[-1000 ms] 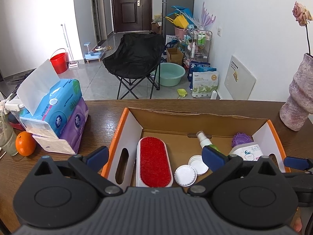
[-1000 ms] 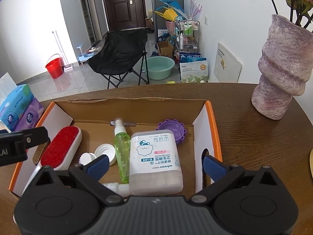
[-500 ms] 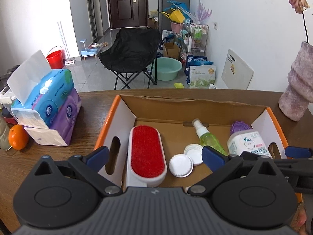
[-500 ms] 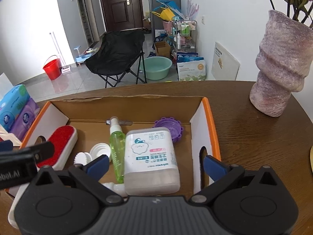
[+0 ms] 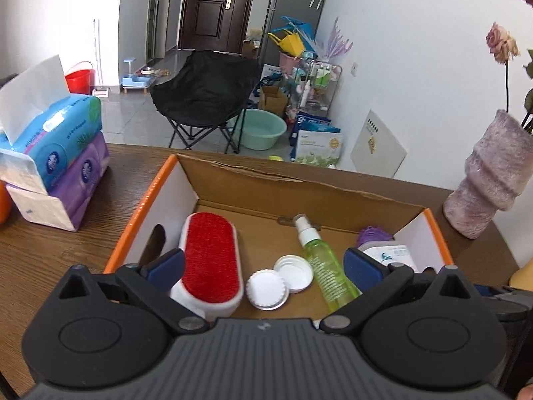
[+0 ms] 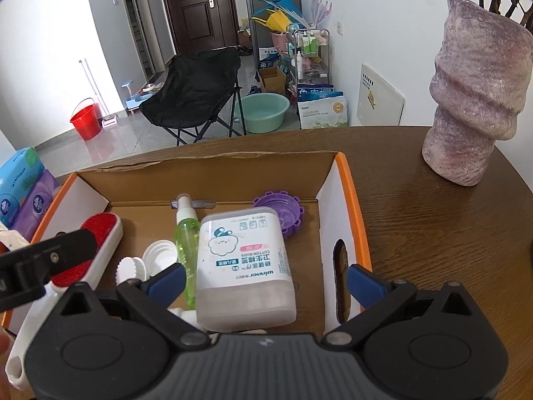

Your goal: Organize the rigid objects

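An open cardboard box (image 5: 299, 183) (image 6: 213, 166) with orange edges sits on the wooden table. Inside lie a red lint brush (image 5: 210, 260) (image 6: 96, 233), two white caps (image 5: 267, 288) (image 6: 160, 255), a green spray bottle (image 5: 326, 266) (image 6: 186, 243), a purple lid (image 5: 374, 233) (image 6: 283, 211) and a cotton bud container (image 5: 389, 255) (image 6: 245, 263). My left gripper (image 5: 263, 266) hovers open above the caps, holding nothing. My right gripper (image 6: 265, 280) hovers open over the container and the box's right wall, also holding nothing. The left gripper's finger (image 6: 50, 260) shows in the right wrist view.
Stacked tissue packs (image 5: 56, 153) (image 6: 23, 186) stand left of the box. A mottled purple vase (image 5: 489, 180) (image 6: 476, 93) stands at the right on the table. Beyond the table's far edge are a black folding chair (image 5: 206, 93), a green basin and a red bucket.
Both grippers have risen and drawn back a little, tilting down over the box. The objects in the box have not moved. Both grippers stay open.
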